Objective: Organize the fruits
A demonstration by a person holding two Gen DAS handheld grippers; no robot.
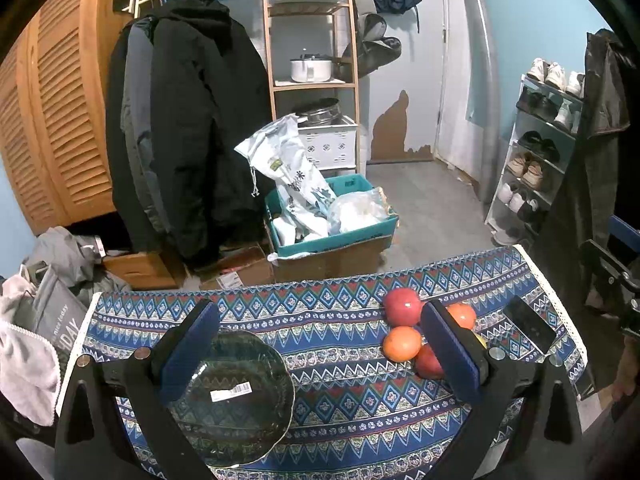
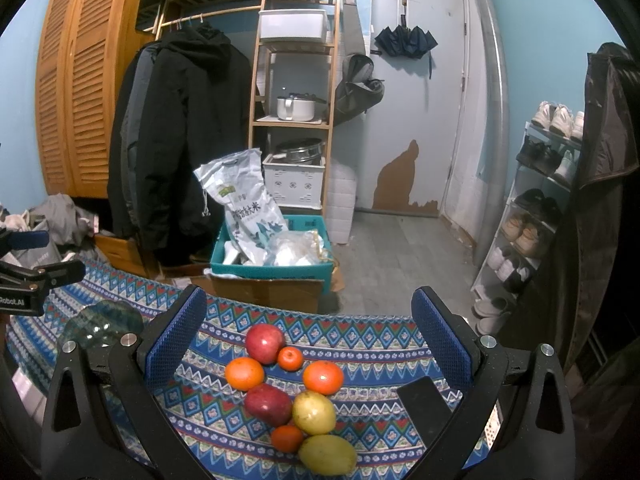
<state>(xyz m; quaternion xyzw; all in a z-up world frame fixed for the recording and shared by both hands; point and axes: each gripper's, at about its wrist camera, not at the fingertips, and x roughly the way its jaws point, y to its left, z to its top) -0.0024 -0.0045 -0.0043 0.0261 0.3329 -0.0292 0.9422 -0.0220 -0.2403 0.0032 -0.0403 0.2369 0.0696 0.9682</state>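
The right gripper (image 2: 308, 344) hangs over the fruit with its blue pads (image 2: 176, 340) wide apart and nothing between them. Below it the fruit sit bunched on the patterned cloth (image 2: 360, 336): a red apple (image 2: 264, 343) at the far edge, a small orange (image 2: 290, 358) touching it, two bigger oranges (image 2: 245, 373) either side, a second apple (image 2: 268, 404), two yellow-green fruits (image 2: 314, 412) and another small orange (image 2: 287, 438) nearest the camera. A phone (image 2: 428, 400) lies just right of the bunch. The left gripper (image 1: 320, 344) is also spread and empty, above a glass bowl (image 1: 236, 396) standing well left of the fruit.
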